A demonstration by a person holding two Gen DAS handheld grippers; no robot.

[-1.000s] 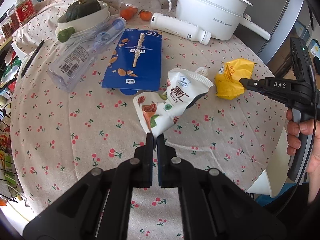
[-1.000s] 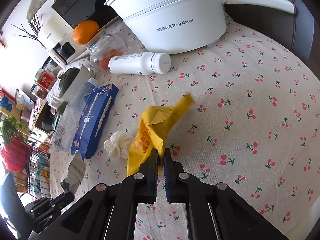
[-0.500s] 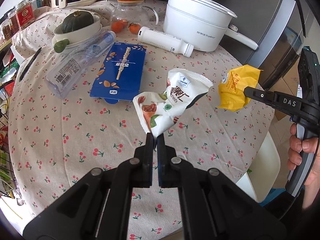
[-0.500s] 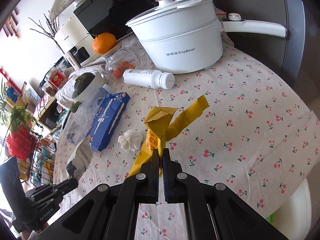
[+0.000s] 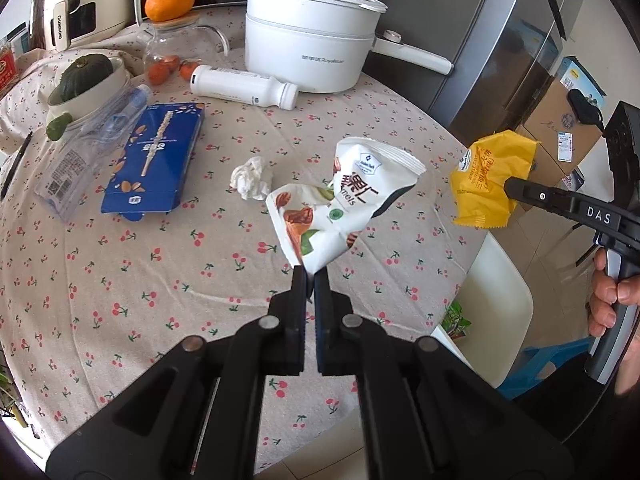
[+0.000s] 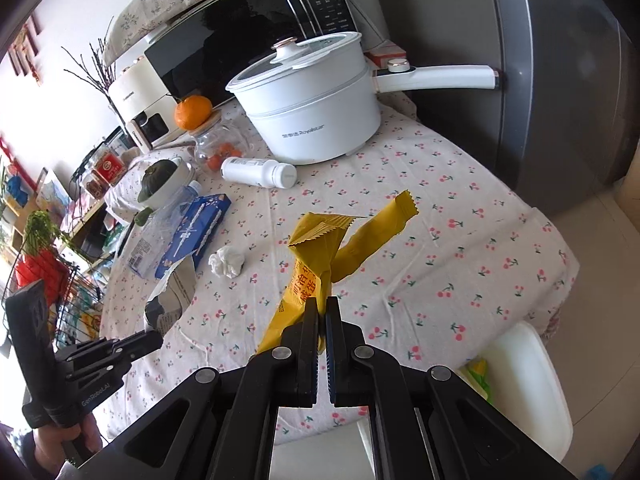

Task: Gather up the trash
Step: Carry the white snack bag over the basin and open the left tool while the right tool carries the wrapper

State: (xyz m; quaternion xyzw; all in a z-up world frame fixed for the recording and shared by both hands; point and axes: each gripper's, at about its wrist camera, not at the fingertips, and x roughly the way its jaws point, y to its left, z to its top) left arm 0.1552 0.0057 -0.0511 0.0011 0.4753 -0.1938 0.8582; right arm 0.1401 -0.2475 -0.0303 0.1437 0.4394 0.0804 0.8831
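Over the last second both wrappers have been carried up off the table [image 5: 120, 280] toward its near right edge, where a white bin [image 6: 524, 392] stands on the floor; judged, the drop-off comes next. The left gripper [image 5: 309, 280] has its jaws clamped on the bottom corner of the nut bag [image 5: 344, 208]; its long axis runs up and right. The right gripper [image 6: 322, 312] has its jaws clamped on the yellow wrapper [image 6: 320, 264], long axis near upright, one end folded right. The tissue [image 5: 251, 178] lies uncollected on the table.
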